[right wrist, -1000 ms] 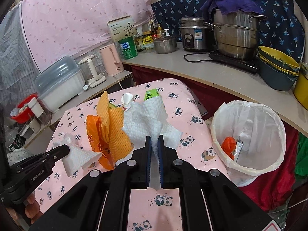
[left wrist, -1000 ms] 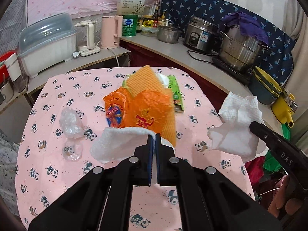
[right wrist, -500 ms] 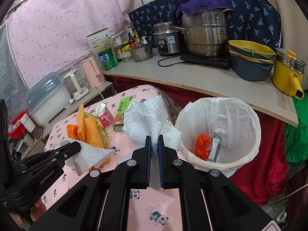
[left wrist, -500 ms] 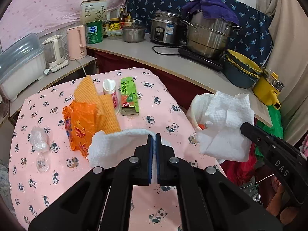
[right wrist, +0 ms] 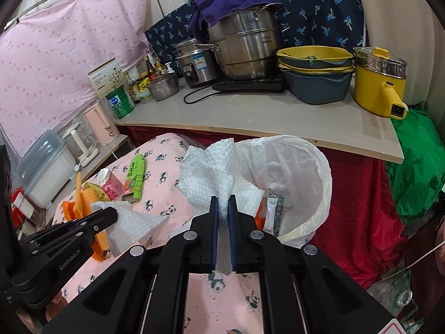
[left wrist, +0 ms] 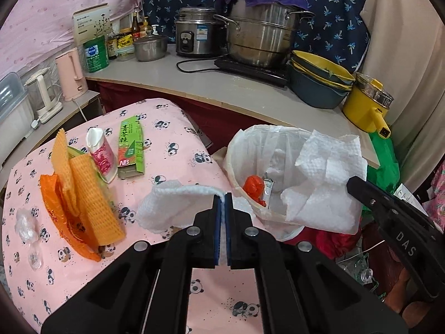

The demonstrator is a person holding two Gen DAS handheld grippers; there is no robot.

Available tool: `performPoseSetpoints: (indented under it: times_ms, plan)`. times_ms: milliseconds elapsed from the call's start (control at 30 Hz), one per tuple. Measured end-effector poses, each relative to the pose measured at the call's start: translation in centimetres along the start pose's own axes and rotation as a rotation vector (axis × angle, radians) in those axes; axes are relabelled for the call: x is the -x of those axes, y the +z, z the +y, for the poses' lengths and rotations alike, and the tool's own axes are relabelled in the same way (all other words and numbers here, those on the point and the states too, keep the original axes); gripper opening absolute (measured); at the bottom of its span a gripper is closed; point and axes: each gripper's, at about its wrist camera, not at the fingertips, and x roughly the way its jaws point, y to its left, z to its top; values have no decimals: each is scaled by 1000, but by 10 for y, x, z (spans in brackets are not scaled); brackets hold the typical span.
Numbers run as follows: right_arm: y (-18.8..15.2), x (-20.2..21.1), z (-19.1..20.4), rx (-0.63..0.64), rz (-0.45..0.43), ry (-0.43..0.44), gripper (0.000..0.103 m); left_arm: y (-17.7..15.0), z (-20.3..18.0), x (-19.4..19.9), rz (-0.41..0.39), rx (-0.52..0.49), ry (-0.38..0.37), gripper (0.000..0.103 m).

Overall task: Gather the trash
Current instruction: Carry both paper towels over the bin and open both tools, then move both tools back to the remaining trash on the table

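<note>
The left gripper (left wrist: 222, 194) is clamped on a white paper towel (left wrist: 172, 206) above the table's (left wrist: 178, 128) right edge, just beside the bin's (left wrist: 236, 150) rim. The right gripper (right wrist: 222, 199) pinches a second crumpled paper towel (right wrist: 214, 167) over the bin's (right wrist: 322, 167) near rim. The bin mouth is open, holding an orange wrapper (left wrist: 251, 185). Cartons (left wrist: 130, 144) and orange wrappers (left wrist: 72, 208) lie on the table to the left.

2 crumpled white tissues (left wrist: 172, 206) (right wrist: 219, 172) held beside lined bin (left wrist: 236, 150).
</note>
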Motion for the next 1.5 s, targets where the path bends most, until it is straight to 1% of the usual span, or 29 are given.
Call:
performPoseSetpoints:
  times_ms: [200,267,467,567,767,867,933,1000,1033,1100,1167,1367,1500]
  plan:
    - [13,-11,-31,-48,-11,-57,7,18,-26,-26,7,-34,-52,2]
    - [19,-17,-40,-59,-14,-75,7,25,-33,-36,16,-37,-81,2]
    - [31,-40,-58,-77,-3,-111,7,45,-56,-62,28,-66,-150,2]
    - [34,-50,-61,-81,5,-120,7,52,-66,-75,37,-91,-155,2]
    - [38,-63,-63,-81,14,-131,7,59,-76,-98,67,-96,-161,4]
    - [42,-65,-61,-79,10,-130,12,61,-75,-104,69,-87,-160,4]
    - [44,-64,-59,-77,-3,-134,12,62,-73,-106,73,-74,-163,11]
    - [48,-63,-58,-74,-11,-132,14,63,-71,-105,66,-60,-161,35]
    - [49,-62,-57,-75,-14,-133,16,64,-69,-103,54,-51,-162,39]
    - [51,-60,-57,-77,-24,-129,24,65,-65,-100,40,-43,-163,48]
    - [53,-56,-56,-79,-36,-127,24,66,-61,-96,36,-34,-162,51]
    - [56,-44,-50,-76,-54,-119,25,71,-44,-82,15,15,-168,55]
    - [55,-36,-43,-69,-62,-108,28,71,-34,-69,-7,29,-140,57]
